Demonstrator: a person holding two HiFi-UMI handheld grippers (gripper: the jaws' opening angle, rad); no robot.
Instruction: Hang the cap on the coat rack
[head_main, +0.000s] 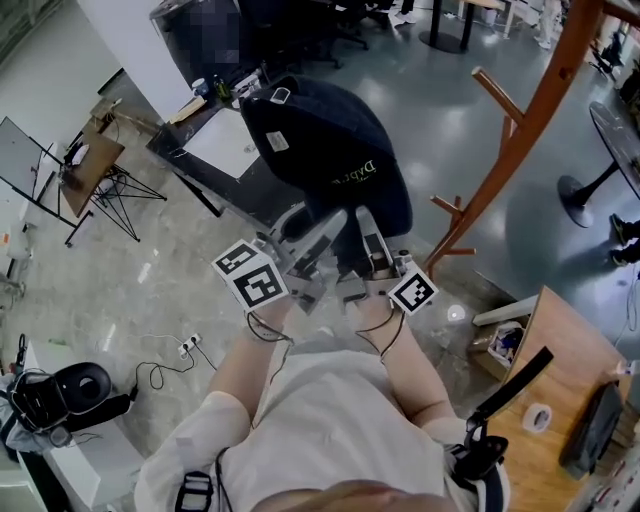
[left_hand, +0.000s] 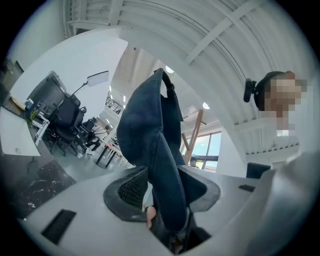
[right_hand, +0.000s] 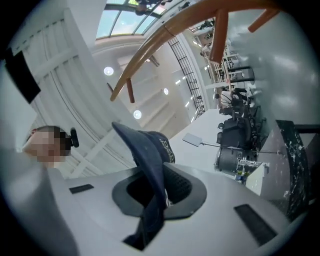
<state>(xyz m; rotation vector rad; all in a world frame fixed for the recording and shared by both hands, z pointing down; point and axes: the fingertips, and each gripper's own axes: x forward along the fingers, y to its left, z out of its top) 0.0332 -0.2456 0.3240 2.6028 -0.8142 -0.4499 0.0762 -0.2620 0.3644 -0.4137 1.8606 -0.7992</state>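
Observation:
A dark navy cap (head_main: 330, 150) is held up in front of me by both grippers, side by side beneath it. My left gripper (head_main: 318, 235) grips the cap's folded cloth (left_hand: 150, 135), which stands upright and fills the gap between its pads. My right gripper (head_main: 368, 235) is shut on the cap's brim (right_hand: 145, 150), seen edge-on between its pads. The wooden coat rack (head_main: 530, 120), with angled pegs, rises to the right of the cap and apart from it. Its curved arms (right_hand: 165, 45) pass above in the right gripper view.
A black desk (head_main: 230, 170) with a white sheet lies below the cap. A wooden desk (head_main: 570, 340) stands at the lower right, a folding stand (head_main: 90, 165) at the left, a round fan base (head_main: 585, 190) at the far right. Cables and a power strip (head_main: 188, 347) lie on the floor.

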